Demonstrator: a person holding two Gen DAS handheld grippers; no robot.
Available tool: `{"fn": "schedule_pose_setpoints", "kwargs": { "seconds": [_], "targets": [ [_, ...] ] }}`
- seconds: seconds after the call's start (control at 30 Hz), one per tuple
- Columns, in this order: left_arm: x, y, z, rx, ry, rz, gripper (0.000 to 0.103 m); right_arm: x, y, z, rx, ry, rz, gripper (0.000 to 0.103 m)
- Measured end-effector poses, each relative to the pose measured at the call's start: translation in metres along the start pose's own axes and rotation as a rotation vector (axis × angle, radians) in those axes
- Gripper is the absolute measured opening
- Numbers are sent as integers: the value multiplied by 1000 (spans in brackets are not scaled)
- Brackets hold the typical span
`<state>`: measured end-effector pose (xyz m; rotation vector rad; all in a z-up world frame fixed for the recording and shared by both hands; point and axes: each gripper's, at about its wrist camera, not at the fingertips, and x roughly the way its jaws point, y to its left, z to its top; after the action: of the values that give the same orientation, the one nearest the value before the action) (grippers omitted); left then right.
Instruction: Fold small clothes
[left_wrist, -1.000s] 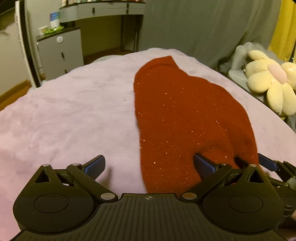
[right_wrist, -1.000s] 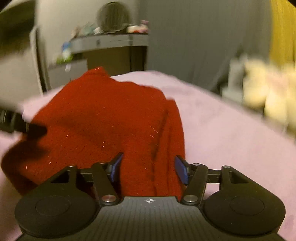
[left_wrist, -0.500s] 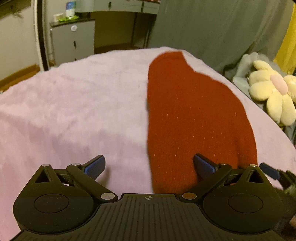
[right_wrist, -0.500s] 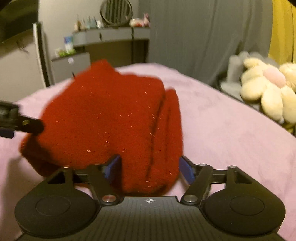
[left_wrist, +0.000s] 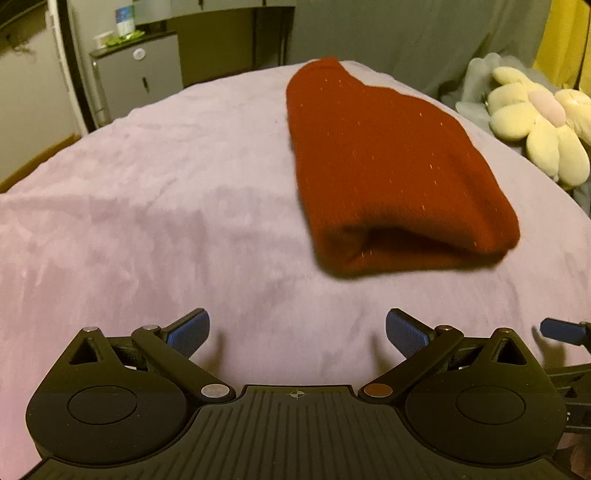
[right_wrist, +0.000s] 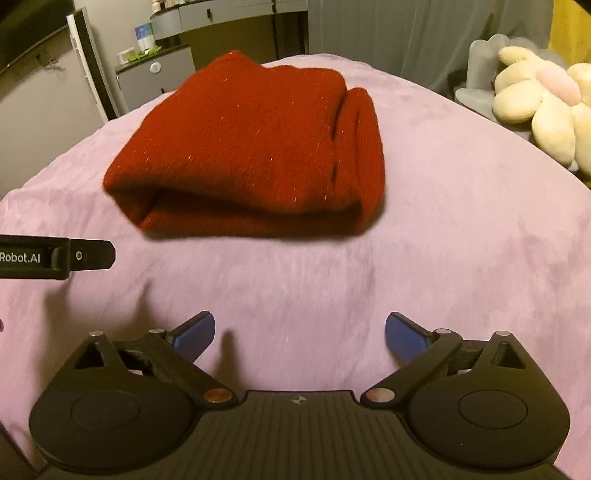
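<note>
Both claws are let go with nothing between the pads: left claw (left_wrist: 297, 332) spread wide, right claw (right_wrist: 299, 334) jaws opening over bare lilac blanket (right_wrist: 461, 229). The folded red knit sweater (right_wrist: 251, 147) lies apart at 12 o'clock of the right claw, about 1 o'clock of the left. A cream flower plush (left_wrist: 535, 125) sits off around 2 o'clock.
</note>
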<state>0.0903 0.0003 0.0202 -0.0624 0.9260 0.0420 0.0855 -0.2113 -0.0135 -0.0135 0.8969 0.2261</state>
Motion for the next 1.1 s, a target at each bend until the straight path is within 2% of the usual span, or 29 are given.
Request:
{"fn": "schedule_pose_setpoints", "kwargs": {
  "seconds": [0.27,0.37,0.6,0.67,0.9,1.1],
  "targets": [
    [-26,-6,3,33,-8,63,103,-20,3,7,53,64,-35,99],
    [-37,-9,6,65,-28,82,103,-28,5,15,41,42,-53,99],
    [-56,2,18,-7,-22,-13,103,-45,12,36,39,28,-84,99],
    [-59,3,22,-17,-28,-20,103,-48,14,42,40,24,-92,99],
    [-54,-7,32,30,7,33,103,-56,13,55,78,34,-111,99],
    [-49,-18,34,75,40,68,103,-59,17,58,63,42,-128,99]
  ]
}}
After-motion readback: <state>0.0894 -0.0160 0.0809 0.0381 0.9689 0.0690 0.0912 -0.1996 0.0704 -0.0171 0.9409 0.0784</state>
